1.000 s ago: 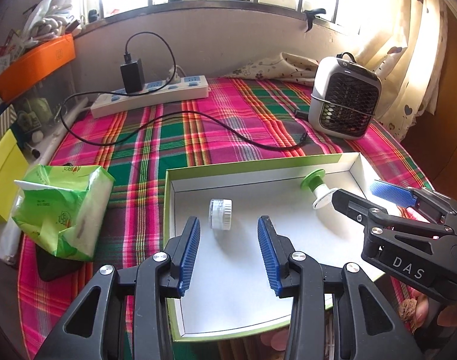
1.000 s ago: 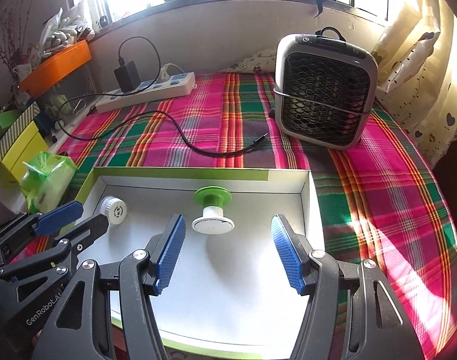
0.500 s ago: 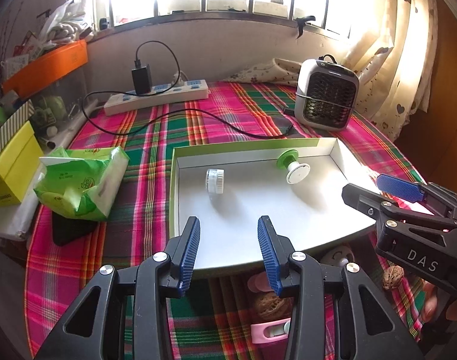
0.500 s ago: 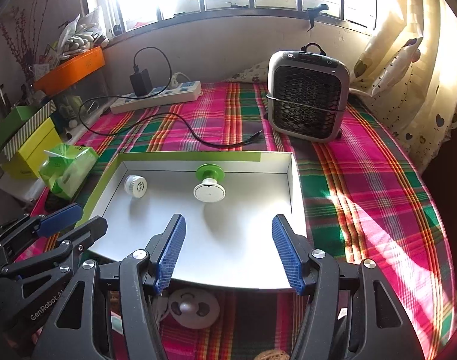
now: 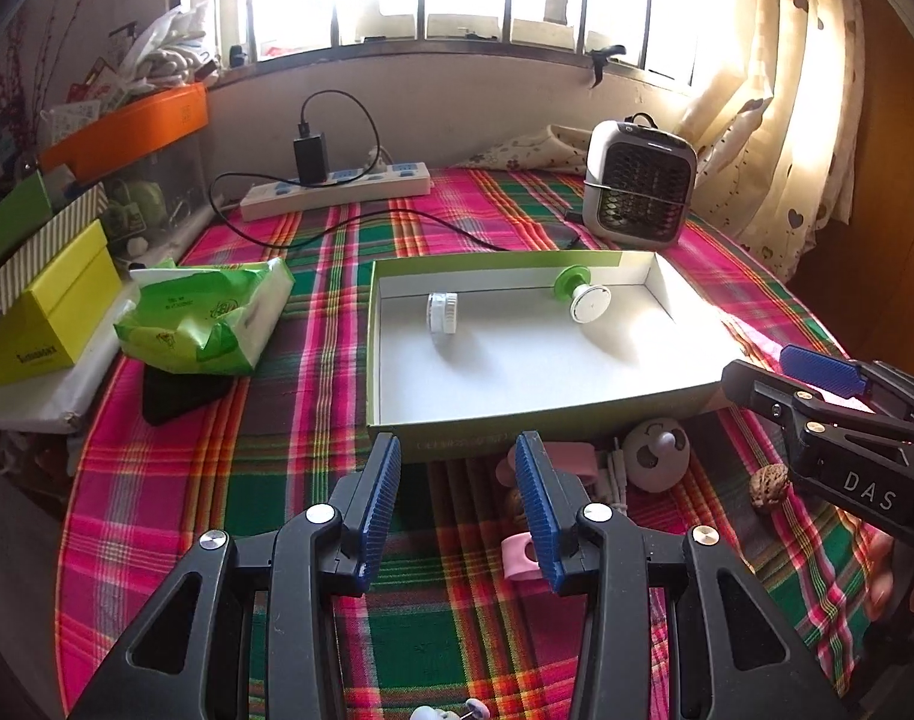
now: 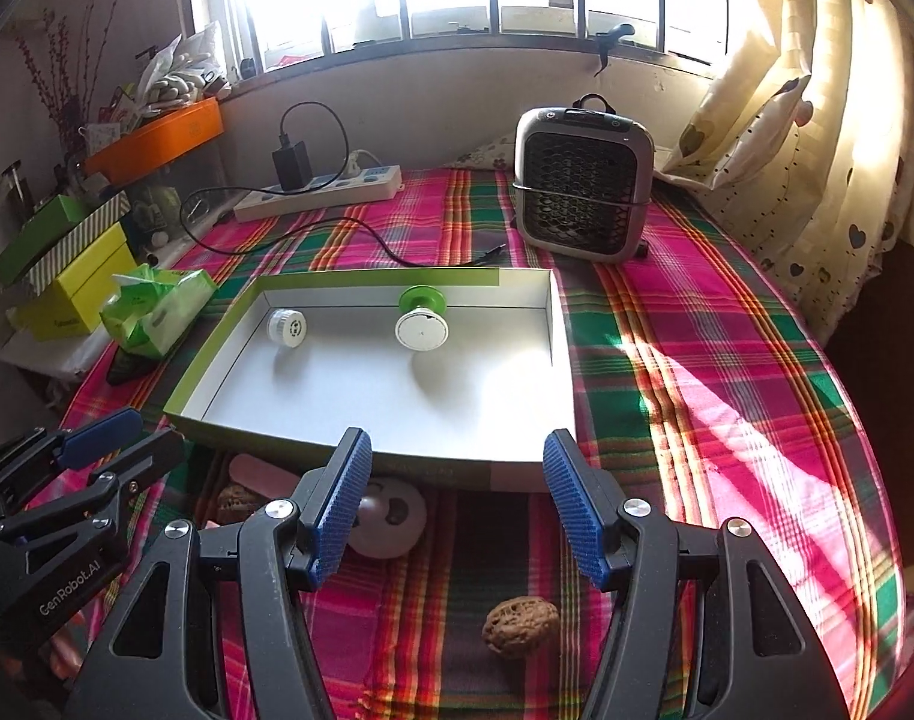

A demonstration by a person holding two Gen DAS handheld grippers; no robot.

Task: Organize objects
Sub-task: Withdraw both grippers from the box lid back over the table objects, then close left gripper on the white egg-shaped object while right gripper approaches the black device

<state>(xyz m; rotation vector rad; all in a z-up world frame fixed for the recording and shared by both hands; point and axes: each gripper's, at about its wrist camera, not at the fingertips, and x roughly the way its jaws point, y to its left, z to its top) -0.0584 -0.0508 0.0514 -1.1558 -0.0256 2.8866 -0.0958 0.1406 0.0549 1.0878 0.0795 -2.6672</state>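
We see a pink, green and red plaid tablecloth (image 6: 727,360) at centre frame under a green-walled, white-floored tray (image 6: 396,396); blue ribbed pads (image 6: 336,504) below; a grey-and-black heater (image 6: 580,192) upper right; an orange box (image 6: 156,138) upper left; cream heart-print curtains (image 6: 817,120) far right.

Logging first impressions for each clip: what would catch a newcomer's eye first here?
The loud pink-and-green plaid cloth, and the shallow green-rimmed box at its middle, holding only a white cap and a green-and-white spool. Both grippers, left and right, hover open over a walnut and other small items in front of the box.
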